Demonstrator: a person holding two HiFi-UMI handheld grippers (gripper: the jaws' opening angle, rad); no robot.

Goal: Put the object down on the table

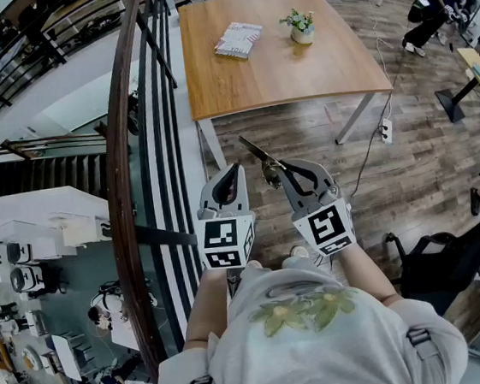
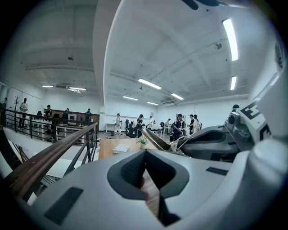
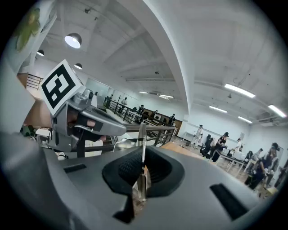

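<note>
My right gripper is shut on a metal utensil, whose long flat handle sticks out up and to the left. In the right gripper view the utensil shows edge-on between the pads. It hangs in the air above the floor, well short of the wooden table. Beside it my left gripper is shut with nothing in it. The left gripper view shows its pads meeting and the utensil just to the right.
On the table lie a booklet and a small potted plant. A curved railing with an open drop runs along the left. A black chair and a power strip are at the right.
</note>
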